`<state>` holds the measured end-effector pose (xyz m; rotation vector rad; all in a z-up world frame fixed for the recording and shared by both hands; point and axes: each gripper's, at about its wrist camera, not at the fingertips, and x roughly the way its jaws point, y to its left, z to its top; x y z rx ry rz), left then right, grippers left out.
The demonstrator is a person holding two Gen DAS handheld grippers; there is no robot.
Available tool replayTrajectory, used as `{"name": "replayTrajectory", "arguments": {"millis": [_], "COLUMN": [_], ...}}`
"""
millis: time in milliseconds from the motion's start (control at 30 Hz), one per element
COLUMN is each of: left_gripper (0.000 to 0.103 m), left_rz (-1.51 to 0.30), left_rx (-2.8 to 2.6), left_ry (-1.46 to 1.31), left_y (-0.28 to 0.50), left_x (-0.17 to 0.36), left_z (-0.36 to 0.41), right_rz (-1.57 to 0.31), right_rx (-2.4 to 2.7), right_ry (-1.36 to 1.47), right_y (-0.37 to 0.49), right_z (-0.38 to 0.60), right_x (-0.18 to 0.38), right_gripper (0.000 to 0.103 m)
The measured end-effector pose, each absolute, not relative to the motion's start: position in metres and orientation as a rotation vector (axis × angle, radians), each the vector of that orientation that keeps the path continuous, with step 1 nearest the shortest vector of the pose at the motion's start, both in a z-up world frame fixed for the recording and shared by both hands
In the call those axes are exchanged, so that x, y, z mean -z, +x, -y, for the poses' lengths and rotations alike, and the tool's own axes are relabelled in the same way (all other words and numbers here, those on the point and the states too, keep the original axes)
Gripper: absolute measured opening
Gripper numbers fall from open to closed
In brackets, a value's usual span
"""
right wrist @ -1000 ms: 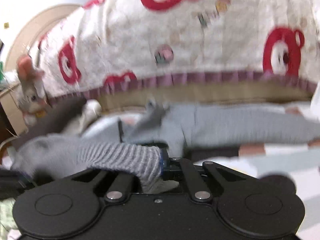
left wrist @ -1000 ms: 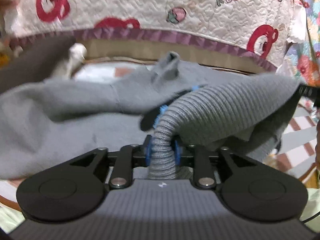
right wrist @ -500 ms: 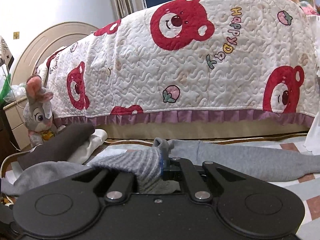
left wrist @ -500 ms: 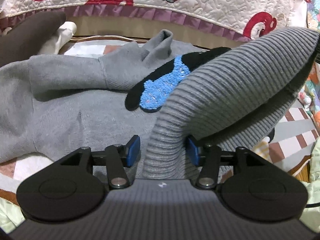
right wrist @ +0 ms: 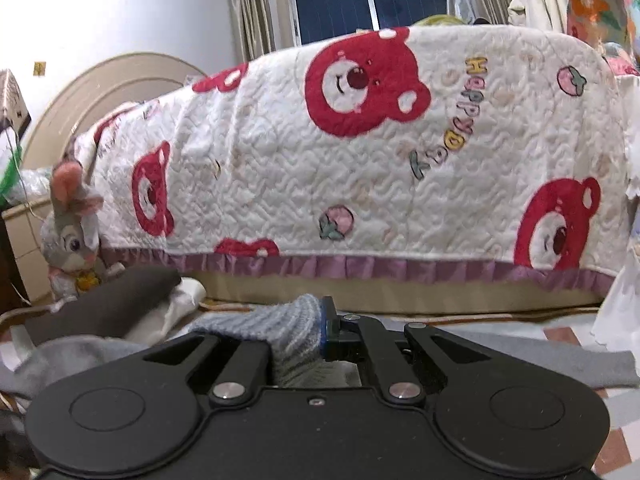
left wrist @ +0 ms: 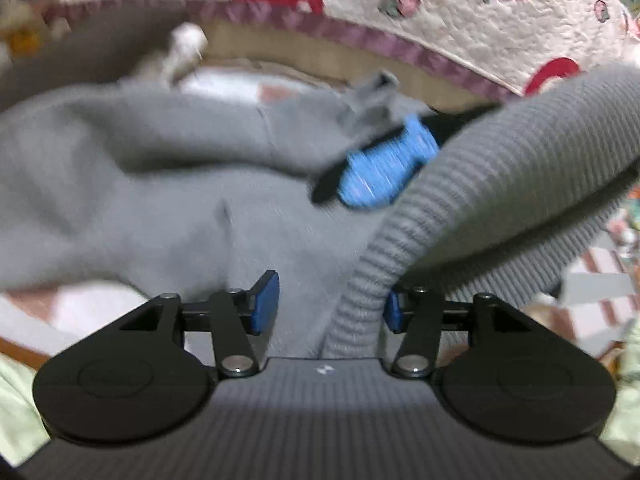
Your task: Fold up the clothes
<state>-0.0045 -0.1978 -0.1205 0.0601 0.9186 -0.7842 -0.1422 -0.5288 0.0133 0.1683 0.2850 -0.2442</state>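
Observation:
A grey sweater (left wrist: pixel 140 184) with a blue and black patch (left wrist: pixel 380 176) lies spread on the floor mat in front of the bed. Its ribbed hem (left wrist: pixel 500 184) arches up from the right and runs down between the jaws of my left gripper (left wrist: pixel 330 304). Those jaws are opening: the rib leans on the right blue pad and the left pad (left wrist: pixel 266 300) stands clear of it. In the right wrist view my right gripper (right wrist: pixel 316 332) is shut on the ribbed hem (right wrist: pixel 288 328) and holds it lifted. A grey sleeve (right wrist: pixel 540 360) trails to the right.
A bed under a white quilt with red bears (right wrist: pixel 360 160) fills the background. A plush rabbit (right wrist: pixel 72 232) sits at its left end. A dark folded garment (right wrist: pixel 104 304) on a white cloth (right wrist: pixel 176 308) lies left of the sweater. Checked mat (right wrist: pixel 616 400) shows at right.
My left gripper's jaws have spread wide, releasing their pinch on the ribbed hem, and that hand has dipped. My right gripper has risen with the hem still clamped.

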Motion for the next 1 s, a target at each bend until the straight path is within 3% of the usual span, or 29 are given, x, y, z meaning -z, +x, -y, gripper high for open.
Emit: {"name": "replayTrajectory", "arguments": {"millis": [133,233,333,567,767,1000], "left_gripper": [0.058,0.058,0.005,0.006,0.005,0.005], "left_rz": [-0.989,-0.937,-0.807,-0.561,-0.619,-0.535], "left_rx": [0.853,0.835,0.783,0.677,0.691,0.822], "left_ry": [0.235,0.295,0.344,0.266,0.217,0.167], "left_y": [-0.018,-0.024,-0.030,-0.019,0.002,-0.016], "left_x": [0.145,0.141,0.125,0.054,0.063,0.004], "left_z": [0.217,0.221,0.211,0.168,0.162,0.148], "right_rz": [-0.223,-0.192,-0.173,-0.206,-0.289,-0.254], "right_rx": [0.253,0.291,0.337,0.398,0.390,0.421], "right_ry": [0.120,0.069,0.050,0.061,0.003,-0.011], "right_y": [-0.140,-0.142,-0.146,-0.161,-0.164,-0.181], "right_z": [0.524,0.524,0.528,0.552,0.551,0.551], "right_x": [-0.034,-0.047,-0.056,-0.050,-0.027,-0.054], "right_gripper": [0.003,0.003,0.003,0.003,0.002,0.002]}}
